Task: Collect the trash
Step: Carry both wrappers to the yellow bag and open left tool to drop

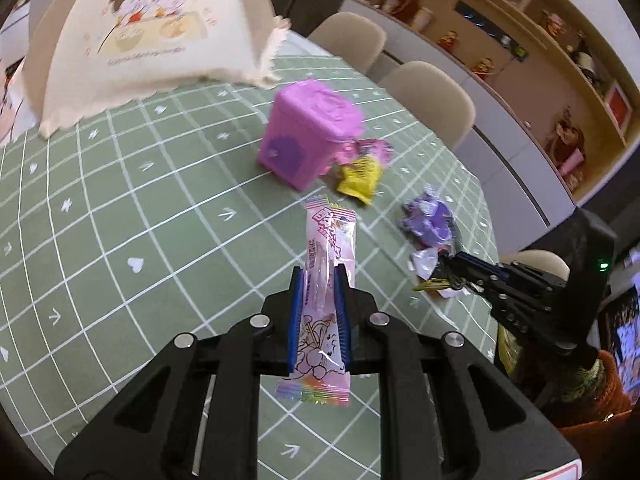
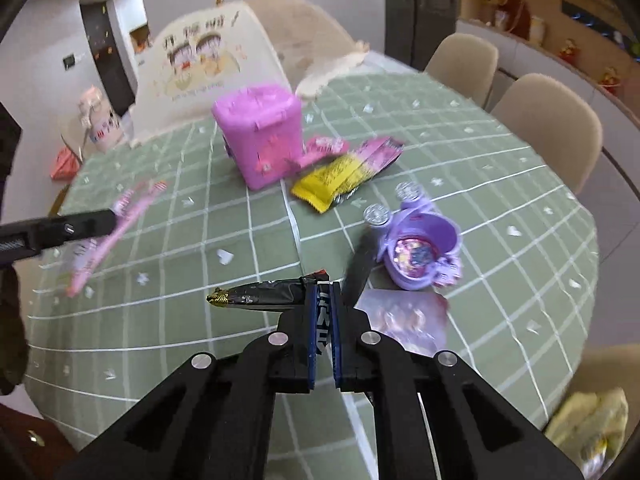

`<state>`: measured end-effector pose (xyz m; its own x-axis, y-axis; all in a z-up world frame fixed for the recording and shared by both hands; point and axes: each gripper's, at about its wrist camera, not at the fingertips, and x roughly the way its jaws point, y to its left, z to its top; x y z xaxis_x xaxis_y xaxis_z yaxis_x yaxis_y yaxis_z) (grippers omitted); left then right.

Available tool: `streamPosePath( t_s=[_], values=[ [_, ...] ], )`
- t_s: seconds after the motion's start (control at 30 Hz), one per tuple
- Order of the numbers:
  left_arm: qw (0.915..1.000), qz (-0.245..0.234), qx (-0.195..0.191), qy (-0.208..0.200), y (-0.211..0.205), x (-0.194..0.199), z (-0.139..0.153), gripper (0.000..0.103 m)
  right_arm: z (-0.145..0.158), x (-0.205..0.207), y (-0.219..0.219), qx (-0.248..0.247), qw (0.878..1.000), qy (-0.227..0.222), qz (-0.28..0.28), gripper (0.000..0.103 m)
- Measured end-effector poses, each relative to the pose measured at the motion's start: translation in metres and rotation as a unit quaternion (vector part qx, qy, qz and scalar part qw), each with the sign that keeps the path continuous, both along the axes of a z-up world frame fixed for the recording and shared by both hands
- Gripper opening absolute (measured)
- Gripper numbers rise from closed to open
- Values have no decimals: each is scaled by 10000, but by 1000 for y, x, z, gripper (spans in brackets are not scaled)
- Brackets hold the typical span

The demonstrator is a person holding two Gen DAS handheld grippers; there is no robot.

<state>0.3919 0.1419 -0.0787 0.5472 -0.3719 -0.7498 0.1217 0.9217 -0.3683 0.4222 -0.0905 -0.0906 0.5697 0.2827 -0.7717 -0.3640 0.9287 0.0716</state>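
Nearest, our left gripper [image 1: 318, 280] is clamped on the pink candy wrapper [image 1: 326, 280], our right gripper [image 2: 324, 300] on a black wrapper [image 2: 268, 294]. Either thin film could slip free before the pink bin [image 1: 308, 136] at twelve o'clock across the desk [image 1: 120, 220].

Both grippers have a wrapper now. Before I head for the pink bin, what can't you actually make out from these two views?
- Pink bin: its lid looks shut, its opening hidden in both views.
- Black wrapper in the right gripper: print blurred, the tail hidden between the fingers.
- Wrappers beside the bin: the bin covers part in the left wrist view; motion blur smears them in the right.
- Silver wrapper: blurred, partly behind the right gripper.
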Motion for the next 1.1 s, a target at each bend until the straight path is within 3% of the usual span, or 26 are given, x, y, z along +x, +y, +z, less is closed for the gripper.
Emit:
streamPosePath(
  t_s=[0.6, 1.1],
  values=[
    [9906, -929, 202, -980, -89, -41, 76, 14, 92, -103, -79, 195, 9898, -1059, -928, 8],
    [9699, -2141, 129, -1154, -219, -49, 90, 14, 104, -161, -186, 231, 9703, -1366, -1983, 8]
  ],
)
